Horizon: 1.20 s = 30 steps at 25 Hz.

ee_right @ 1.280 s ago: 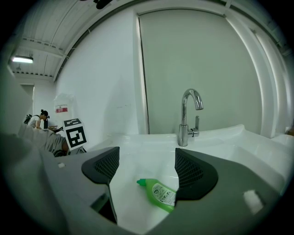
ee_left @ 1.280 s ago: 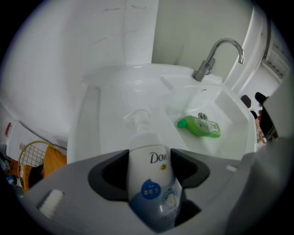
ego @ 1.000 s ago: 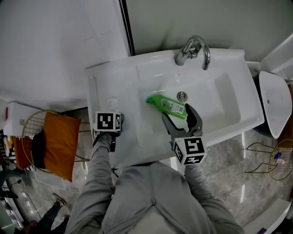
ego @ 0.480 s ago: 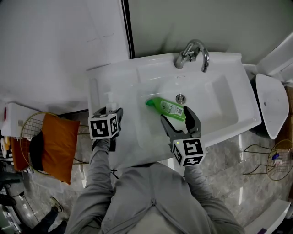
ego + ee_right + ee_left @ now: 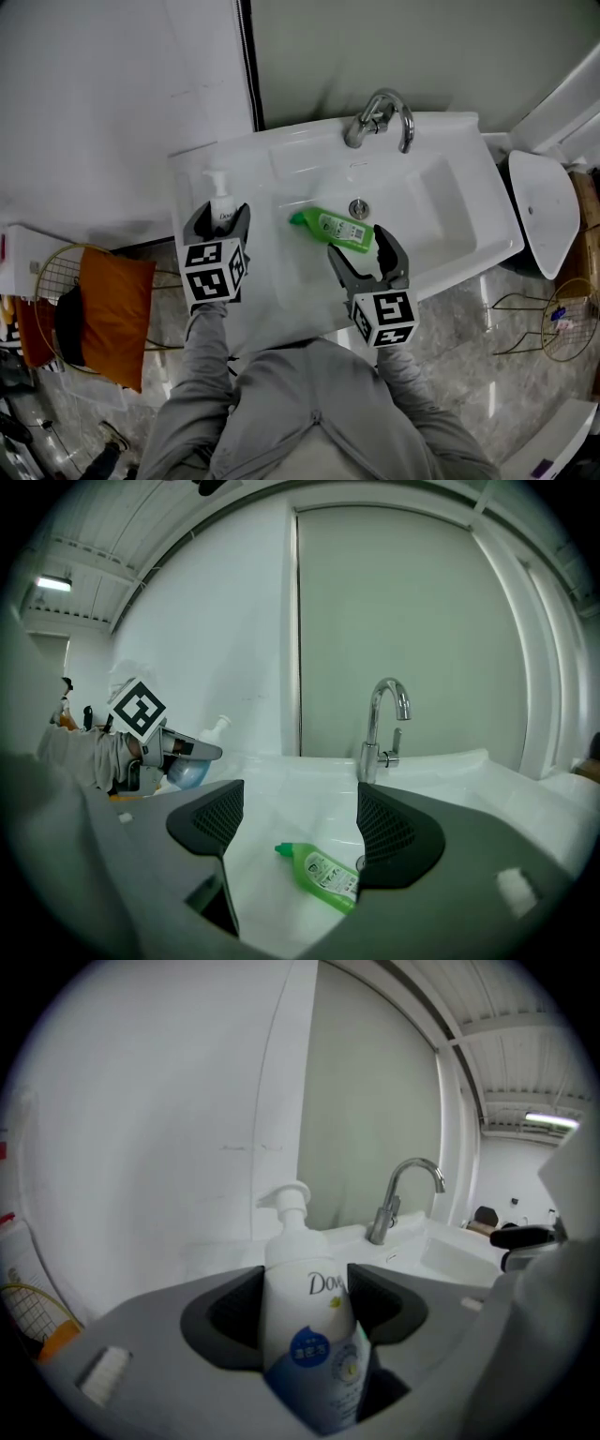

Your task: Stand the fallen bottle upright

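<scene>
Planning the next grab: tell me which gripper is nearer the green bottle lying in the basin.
Right. The right gripper hovers open just short of the green bottle; the left gripper is at the left rim of the sink, shut on the white pump bottle.

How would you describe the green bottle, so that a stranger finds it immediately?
Find the white sink under the chrome tap. Inside it, beside the drain, lies the green bottle. Unlike the white pump bottle, it is green and lies on its side.
</scene>
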{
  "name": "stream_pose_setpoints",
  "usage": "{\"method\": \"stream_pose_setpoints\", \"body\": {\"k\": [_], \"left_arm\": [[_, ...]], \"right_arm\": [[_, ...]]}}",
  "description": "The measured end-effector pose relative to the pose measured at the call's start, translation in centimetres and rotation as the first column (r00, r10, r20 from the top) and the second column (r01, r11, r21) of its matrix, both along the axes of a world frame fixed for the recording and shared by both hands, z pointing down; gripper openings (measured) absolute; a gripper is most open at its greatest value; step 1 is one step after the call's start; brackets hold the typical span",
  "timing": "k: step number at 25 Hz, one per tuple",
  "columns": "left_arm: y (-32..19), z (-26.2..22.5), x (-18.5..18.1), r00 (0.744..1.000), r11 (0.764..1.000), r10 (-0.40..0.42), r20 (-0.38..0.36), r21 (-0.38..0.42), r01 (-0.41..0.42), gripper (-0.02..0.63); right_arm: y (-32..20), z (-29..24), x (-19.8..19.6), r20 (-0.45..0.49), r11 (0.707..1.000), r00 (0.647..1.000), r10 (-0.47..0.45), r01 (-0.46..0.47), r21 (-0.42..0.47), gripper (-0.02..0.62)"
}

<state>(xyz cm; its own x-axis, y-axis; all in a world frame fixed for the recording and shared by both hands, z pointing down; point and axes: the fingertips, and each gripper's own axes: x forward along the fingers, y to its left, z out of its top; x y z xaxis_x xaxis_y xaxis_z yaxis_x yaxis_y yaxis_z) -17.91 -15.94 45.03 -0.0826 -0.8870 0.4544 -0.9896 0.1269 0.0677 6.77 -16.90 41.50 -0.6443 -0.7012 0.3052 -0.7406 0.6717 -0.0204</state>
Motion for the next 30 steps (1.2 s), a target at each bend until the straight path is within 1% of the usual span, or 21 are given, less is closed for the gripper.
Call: {"method": "stream_pose_setpoints", "body": {"k": [4, 7, 10, 15, 21, 25, 30], "left_arm": [[-1.6, -1.4, 0.7, 0.999, 0.997, 0.021, 0.045, 0.072, -0.024, 0.327], [-3.4, -2.9, 1.6, 0.996, 0.988, 0.040, 0.077, 0.143, -0.051, 0.327], [-5.5, -3.8, 2.4, 0.994, 0.978, 0.061, 0.094, 0.192, -0.079, 0.325], [-9.1, -3.9, 3.8, 0.991, 0.962, 0.094, 0.101, 0.249, -0.116, 0.325], [-13.3, -3.6, 5.1, 0.985, 0.936, 0.107, 0.137, 0.319, -0.147, 0.325], [-15.8, -3.1, 5.8, 0.984, 0.926, 0.121, 0.128, 0.342, -0.159, 0.325], [-18.4, -2.1, 6.4, 0.984, 0.920, 0.132, 0.115, 0.355, -0.165, 0.325]], "right_arm": [[0.1, -0.2, 0.9, -0.007, 1.000, 1.000, 0.025, -0.025, 0.014, 0.380], [0.0, -0.2, 1.9, -0.018, 0.998, 0.998, 0.054, -0.053, 0.015, 0.380], [-0.1, -0.2, 2.8, -0.030, 0.997, 0.996, 0.082, -0.081, 0.017, 0.380], [-0.4, -0.1, 4.7, -0.058, 0.990, 0.989, 0.139, -0.139, 0.016, 0.380], [-0.7, 0.7, 6.9, -0.108, 0.979, 0.973, 0.204, -0.206, -0.001, 0.380], [-1.2, 1.2, 7.8, -0.138, 0.971, 0.962, 0.237, -0.241, -0.011, 0.380], [-1.6, 2.0, 8.4, -0.175, 0.963, 0.950, 0.260, -0.268, -0.028, 0.380]]}}
